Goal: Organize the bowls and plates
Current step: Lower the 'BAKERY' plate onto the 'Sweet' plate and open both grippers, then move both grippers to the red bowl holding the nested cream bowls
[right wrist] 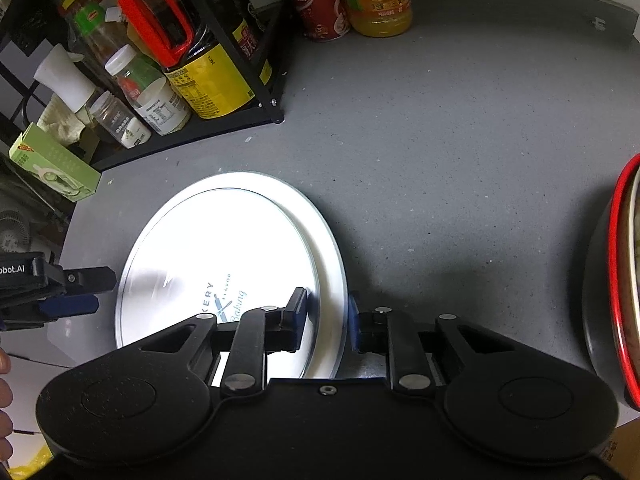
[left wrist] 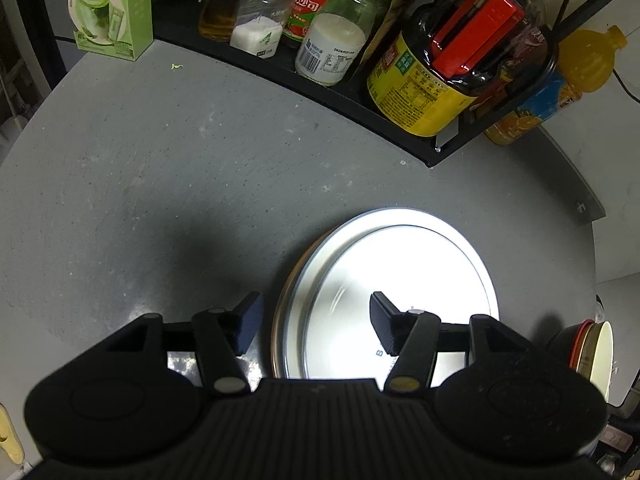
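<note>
surface: grey speckled countertop (left wrist: 168,168) | back: black wire rack (right wrist: 240,120) | light: bright overhead glare

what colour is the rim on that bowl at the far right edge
Red; the bowl's rim shows best in the right wrist view, a bright band around a dark bowl.

Left wrist view: sits just behind the left gripper (left wrist: 316,324), looking steeply down along its fingers at the grey counter (left wrist: 160,168); close range.
Left view, ahead of the tongs: black rack (left wrist: 320,92) of jars and bottles across the far edge.
Right wrist view: behind the right gripper (right wrist: 328,318), also pitched steeply down, close range.
Right view, ahead-left of the tongs: the same rack (right wrist: 224,128).
Shared ground: white plate (left wrist: 400,264) (right wrist: 224,248), rack, counter.
Cross-sighting: left gripper shows at the right view's left edge (right wrist: 76,292).
</note>
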`<state>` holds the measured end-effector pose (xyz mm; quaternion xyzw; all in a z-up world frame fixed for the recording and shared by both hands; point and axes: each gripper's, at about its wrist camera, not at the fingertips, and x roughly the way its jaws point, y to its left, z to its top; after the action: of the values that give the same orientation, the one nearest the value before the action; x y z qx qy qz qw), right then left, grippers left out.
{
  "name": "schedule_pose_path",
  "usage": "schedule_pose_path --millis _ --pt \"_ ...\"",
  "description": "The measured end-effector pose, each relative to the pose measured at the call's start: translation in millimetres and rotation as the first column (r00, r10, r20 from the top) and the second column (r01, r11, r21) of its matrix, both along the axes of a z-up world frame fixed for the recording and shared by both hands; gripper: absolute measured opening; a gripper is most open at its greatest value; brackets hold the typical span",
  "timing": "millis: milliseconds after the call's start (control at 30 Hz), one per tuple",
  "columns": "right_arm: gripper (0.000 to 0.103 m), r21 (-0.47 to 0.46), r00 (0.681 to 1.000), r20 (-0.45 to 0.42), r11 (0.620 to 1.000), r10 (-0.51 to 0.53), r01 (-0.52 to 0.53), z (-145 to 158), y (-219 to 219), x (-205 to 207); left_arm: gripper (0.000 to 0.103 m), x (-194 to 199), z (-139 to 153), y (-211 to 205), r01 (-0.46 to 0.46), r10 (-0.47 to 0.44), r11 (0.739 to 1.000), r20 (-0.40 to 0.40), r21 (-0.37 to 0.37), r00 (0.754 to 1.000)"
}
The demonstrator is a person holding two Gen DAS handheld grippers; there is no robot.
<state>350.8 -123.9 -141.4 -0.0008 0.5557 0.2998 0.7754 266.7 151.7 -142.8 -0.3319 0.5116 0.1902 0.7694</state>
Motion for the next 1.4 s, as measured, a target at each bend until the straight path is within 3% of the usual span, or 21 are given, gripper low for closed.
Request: schedule_pose_path --millis 200,633,800,1000,1133,1400 --pt "0.022 0.004 0.998 -0.047 1.000 -0.028 0.028 3 -3 1 0.058 3 2 -4 0.014 -0.014 1.000 -0.004 0.008 1.000" --pt "0.061 0.055 0.998 0.060 0.998 -0.024 0.021 59 -33 -7 0.059 28 38 -43 0.100 -0.102 0.994 0.057 0.047 0.993" --pt "0.084 0.075 0.992 0.100 0.995 -0.077 0.070 79 -60 -8 0.071 32 57 -66 0.128 -0.135 0.989 0.108 0.074 0.985" --pt "0.102 0.091 0.985 0.118 0.989 -0.125 0.114 89 -88 -20 0.086 36 72 -99 0.200 -0.212 0.974 0.118 0.104 0.970" --pt "0.103 0.086 0.982 0.133 0.989 -0.132 0.121 94 -103 -24 0.092 38 79 -119 0.238 -0.251 0.965 0.128 0.113 0.959" --pt "0.103 0.095 0.972 0.184 0.987 -0.145 0.129 112 -143 -14 0.093 45 97 -160 0.258 -0.283 0.950 0.135 0.174 0.950"
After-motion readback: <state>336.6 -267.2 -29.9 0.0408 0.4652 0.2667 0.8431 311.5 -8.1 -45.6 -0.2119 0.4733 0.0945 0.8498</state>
